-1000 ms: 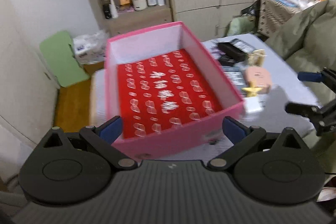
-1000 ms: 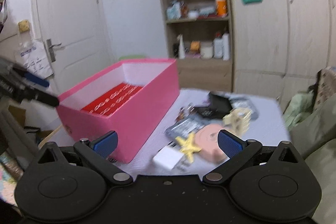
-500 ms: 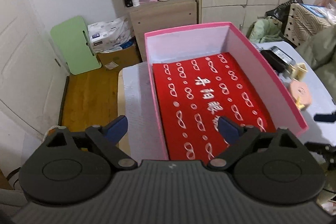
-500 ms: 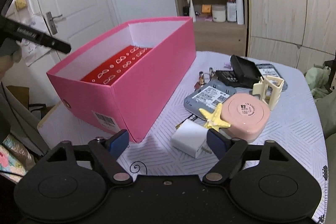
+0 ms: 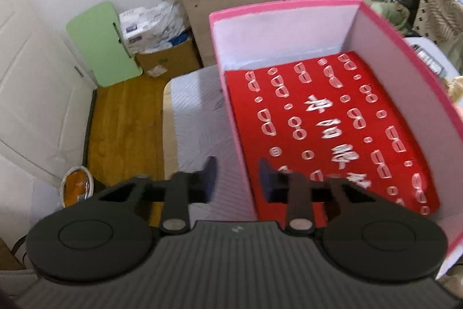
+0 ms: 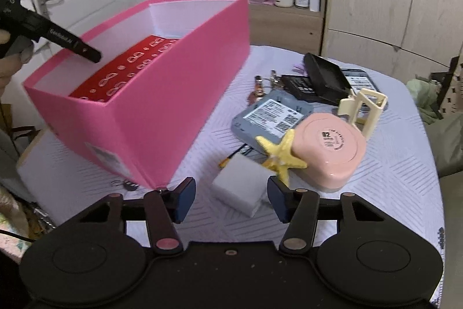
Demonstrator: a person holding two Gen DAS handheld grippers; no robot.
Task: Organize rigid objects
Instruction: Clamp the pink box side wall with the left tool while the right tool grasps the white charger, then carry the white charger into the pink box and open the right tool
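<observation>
The white charger block [image 6: 241, 191] lies on the worktop [image 6: 390, 178] right in front of the right tool [image 6: 230, 197], whose jaws stand apart on either side of it, not touching it yet. It looks like hard, smooth plastic, light and stiff, so I'd expect it to take a firm pinch across its two flat sides, though the glossy faces could slip if caught near a corner. Touching it at about 1 o'clock is the yellow starfish [image 6: 282, 154], which leans against the upturned pink dish [image 6: 330, 148]; that dish looks heavier and rounded, awkward to pinch except at its rim. Behind them sit a grey labelled device [image 6: 269, 116], a cream plastic holder [image 6: 363, 109] and a black case [image 6: 324, 77], all rigid. The pink box [image 6: 162, 106] stands at 10 o'clock from the right tool, with a red patterned sheet [image 5: 332, 120] lining its bottom. The left tool [image 5: 236, 178] straddles the box's left wall, one finger outside, one inside, jaws apart with the thin card between them and no squeeze that I can see. Half a second ago both tools were spread wider: the left one hung back over the box's near corner and has now narrowed around the wall, while the right has dropped closer to the charger.
</observation>
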